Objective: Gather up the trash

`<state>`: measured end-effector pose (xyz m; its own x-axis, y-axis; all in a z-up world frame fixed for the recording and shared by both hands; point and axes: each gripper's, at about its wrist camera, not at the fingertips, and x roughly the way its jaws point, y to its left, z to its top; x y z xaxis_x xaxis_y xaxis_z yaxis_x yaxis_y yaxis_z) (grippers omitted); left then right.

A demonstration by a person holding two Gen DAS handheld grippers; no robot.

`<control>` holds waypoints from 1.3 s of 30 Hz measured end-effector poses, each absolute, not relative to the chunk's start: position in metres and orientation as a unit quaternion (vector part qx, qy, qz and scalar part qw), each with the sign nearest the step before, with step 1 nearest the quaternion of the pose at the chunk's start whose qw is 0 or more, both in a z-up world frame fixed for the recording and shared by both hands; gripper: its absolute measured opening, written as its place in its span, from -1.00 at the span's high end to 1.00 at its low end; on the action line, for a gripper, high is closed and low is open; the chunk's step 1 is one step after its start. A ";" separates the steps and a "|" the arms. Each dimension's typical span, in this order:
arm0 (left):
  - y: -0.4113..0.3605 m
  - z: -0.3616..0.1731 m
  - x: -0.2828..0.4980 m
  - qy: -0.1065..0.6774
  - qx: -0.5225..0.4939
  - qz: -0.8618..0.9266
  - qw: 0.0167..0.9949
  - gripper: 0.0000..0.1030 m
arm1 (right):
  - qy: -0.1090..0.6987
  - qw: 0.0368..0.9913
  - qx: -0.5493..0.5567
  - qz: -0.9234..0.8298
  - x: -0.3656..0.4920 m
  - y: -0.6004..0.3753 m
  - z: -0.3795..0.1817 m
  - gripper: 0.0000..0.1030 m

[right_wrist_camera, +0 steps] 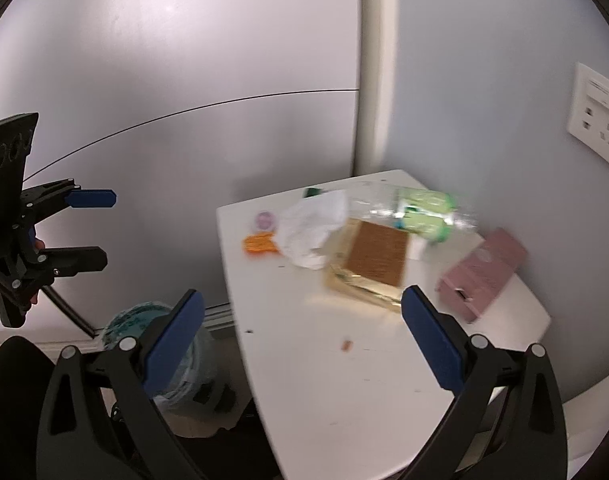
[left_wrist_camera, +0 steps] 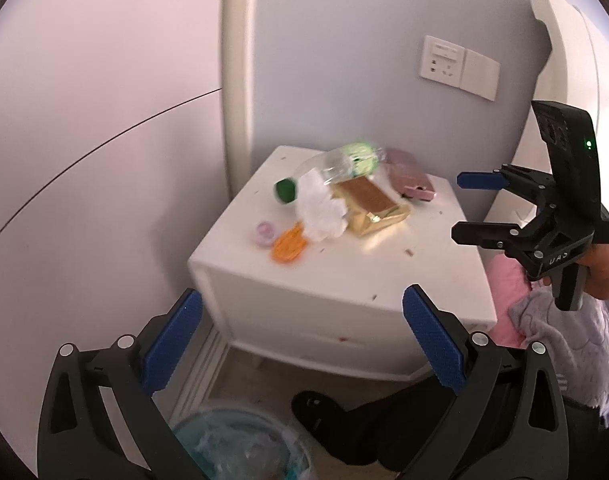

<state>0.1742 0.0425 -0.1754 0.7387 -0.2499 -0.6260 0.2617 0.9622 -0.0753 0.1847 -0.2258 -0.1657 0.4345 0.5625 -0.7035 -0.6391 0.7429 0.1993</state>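
A white nightstand [left_wrist_camera: 336, 280] [right_wrist_camera: 344, 380] carries trash: a clear plastic bottle with a green label [left_wrist_camera: 344, 162] [right_wrist_camera: 420, 212] and green cap [left_wrist_camera: 285, 191], a crumpled white tissue [left_wrist_camera: 320, 208] [right_wrist_camera: 310, 232], a gold wrapper [left_wrist_camera: 374, 206] [right_wrist_camera: 370, 264], a pink box [left_wrist_camera: 410, 180] [right_wrist_camera: 484, 276], an orange scrap [left_wrist_camera: 289, 244] [right_wrist_camera: 260, 244] and a small pink lid [left_wrist_camera: 265, 233] [right_wrist_camera: 265, 220]. My left gripper [left_wrist_camera: 302, 332] [right_wrist_camera: 90, 229] is open and empty, short of the nightstand. My right gripper [right_wrist_camera: 302, 332] [left_wrist_camera: 474, 206] is open and empty, above the nightstand's near right side.
A teal bin lined with a clear bag [left_wrist_camera: 240, 444] [right_wrist_camera: 164, 356] stands on the floor left of the nightstand. A wall socket [left_wrist_camera: 458, 66] [right_wrist_camera: 596, 114] is behind. Pink and grey bedding [left_wrist_camera: 544, 320] lies to the right. Small crumbs [right_wrist_camera: 346, 345] dot the nightstand top.
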 end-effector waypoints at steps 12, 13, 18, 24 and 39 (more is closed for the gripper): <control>0.005 -0.177 0.233 0.345 0.030 -0.162 0.924 -0.89 | 0.404 0.852 -0.021 0.333 0.214 -0.262 -0.176 -0.86; 0.003 -0.179 0.239 0.346 0.031 -0.162 0.923 -0.89 | 0.405 0.851 -0.019 0.333 0.215 -0.263 -0.177 -0.86; -0.001 -0.190 0.265 0.356 0.034 -0.164 0.919 -0.89 | 0.410 0.846 -0.010 0.341 0.227 -0.262 -0.189 -0.86; -0.008 -0.207 0.296 0.368 0.046 -0.180 0.911 -0.89 | 0.413 0.842 -0.002 0.347 0.244 -0.259 -0.199 -0.86; -0.009 -0.245 0.351 0.385 0.062 -0.203 0.898 -0.88 | 0.417 0.835 0.005 0.359 0.273 -0.245 -0.216 -0.86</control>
<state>0.3507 -0.0091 -0.2453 0.6213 -0.3173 -0.7164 0.4128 0.9097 -0.0449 0.2729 -0.2451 -0.2161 0.3948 0.6033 -0.6930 -0.5947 0.7427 0.3078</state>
